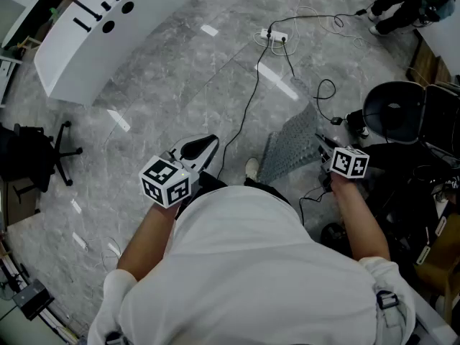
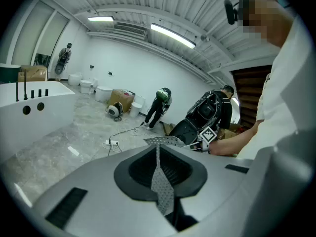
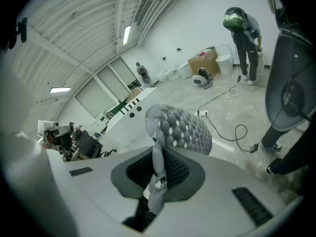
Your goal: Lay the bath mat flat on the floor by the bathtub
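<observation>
The grey perforated bath mat [image 1: 289,146] hangs off the floor between my two grippers. My right gripper [image 1: 325,152] is shut on a bunched corner of the mat [image 3: 183,127], which bulges above its jaws. My left gripper [image 1: 208,144] is shut on a thin edge of the mat [image 2: 162,187], and from there the sheet runs toward the right gripper. The white bathtub [image 1: 108,21] stands at the far left, well apart from both grippers. It also shows in the left gripper view as the bathtub [image 2: 34,107].
A power strip [image 1: 274,36] and black cables [image 1: 248,99] lie on the marble floor ahead. A black office chair [image 1: 32,157] is at the left. A round black seat [image 1: 394,111] and clutter crowd the right. A person [image 1: 402,2] bends over at the far right.
</observation>
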The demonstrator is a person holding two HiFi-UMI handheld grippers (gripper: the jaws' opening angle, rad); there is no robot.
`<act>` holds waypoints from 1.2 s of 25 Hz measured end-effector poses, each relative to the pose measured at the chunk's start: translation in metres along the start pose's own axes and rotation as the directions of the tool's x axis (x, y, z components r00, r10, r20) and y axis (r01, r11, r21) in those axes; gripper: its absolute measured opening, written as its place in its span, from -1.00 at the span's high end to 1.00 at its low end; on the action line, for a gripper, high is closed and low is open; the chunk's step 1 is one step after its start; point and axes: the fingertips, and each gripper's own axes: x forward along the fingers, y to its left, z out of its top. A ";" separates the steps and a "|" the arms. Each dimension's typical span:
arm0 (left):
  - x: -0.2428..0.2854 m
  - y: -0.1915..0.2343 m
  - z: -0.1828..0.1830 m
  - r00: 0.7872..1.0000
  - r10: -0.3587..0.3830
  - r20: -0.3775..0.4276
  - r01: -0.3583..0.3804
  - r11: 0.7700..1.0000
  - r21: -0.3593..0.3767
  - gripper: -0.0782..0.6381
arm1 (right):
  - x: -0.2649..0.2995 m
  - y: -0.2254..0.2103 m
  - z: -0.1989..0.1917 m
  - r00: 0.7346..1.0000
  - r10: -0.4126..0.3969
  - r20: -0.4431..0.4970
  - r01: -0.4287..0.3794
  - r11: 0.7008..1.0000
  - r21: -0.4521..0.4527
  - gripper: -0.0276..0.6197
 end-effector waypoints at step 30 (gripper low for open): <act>-0.011 0.354 0.176 0.992 0.034 0.120 -0.033 0.999 -0.011 0.69 | 0.294 -0.018 0.411 0.968 -0.179 0.177 0.184 0.983 -0.012 0.81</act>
